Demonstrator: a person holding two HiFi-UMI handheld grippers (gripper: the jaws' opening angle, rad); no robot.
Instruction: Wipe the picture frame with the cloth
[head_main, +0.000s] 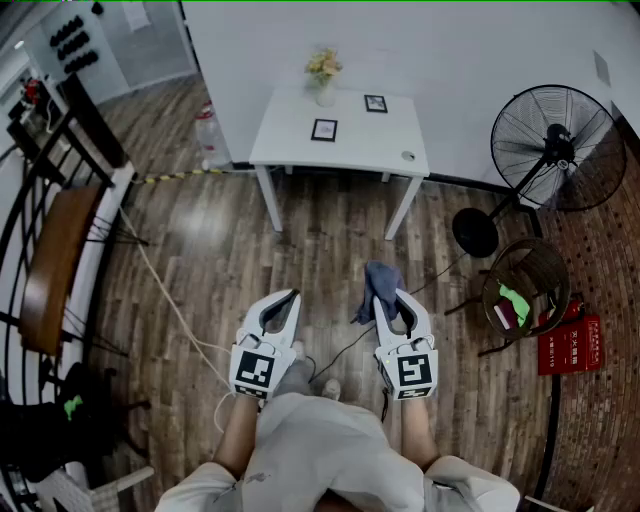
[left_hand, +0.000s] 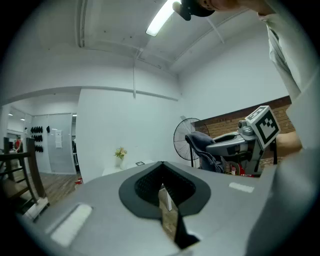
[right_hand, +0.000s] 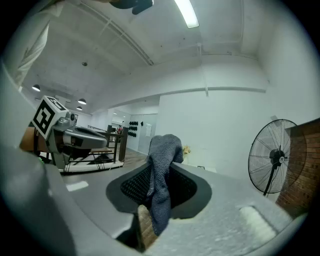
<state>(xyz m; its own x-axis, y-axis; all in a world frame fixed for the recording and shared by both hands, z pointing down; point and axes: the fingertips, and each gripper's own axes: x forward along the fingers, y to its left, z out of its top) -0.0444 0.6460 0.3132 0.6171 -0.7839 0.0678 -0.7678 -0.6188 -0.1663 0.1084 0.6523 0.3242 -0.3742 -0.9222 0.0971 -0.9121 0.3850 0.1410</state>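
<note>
1. Grey-blue cloth (head_main: 372, 283) is pinched in the right gripper (head_main: 388, 300) fingers and droops over them.
2. Left gripper (head_main: 288, 298) fingers are clenched together on nothing.
3. Both hang over the wood floor (head_main: 230, 250), well apart from the white surface (head_main: 290, 135).
4. On that surface, the front picture frame (head_main: 324, 129) sits mid-surface and the back picture frame (head_main: 375, 103) is near the flower vase (head_main: 323, 75).

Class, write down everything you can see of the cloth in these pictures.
The cloth is grey-blue, soft and crumpled, with a coarse knitted-looking texture. The fingers of the right gripper pinch it; one part bunches past their tips, the rest hangs limp. It is in the air above the wooden floor, touching only that gripper, well short of the white table.
</note>
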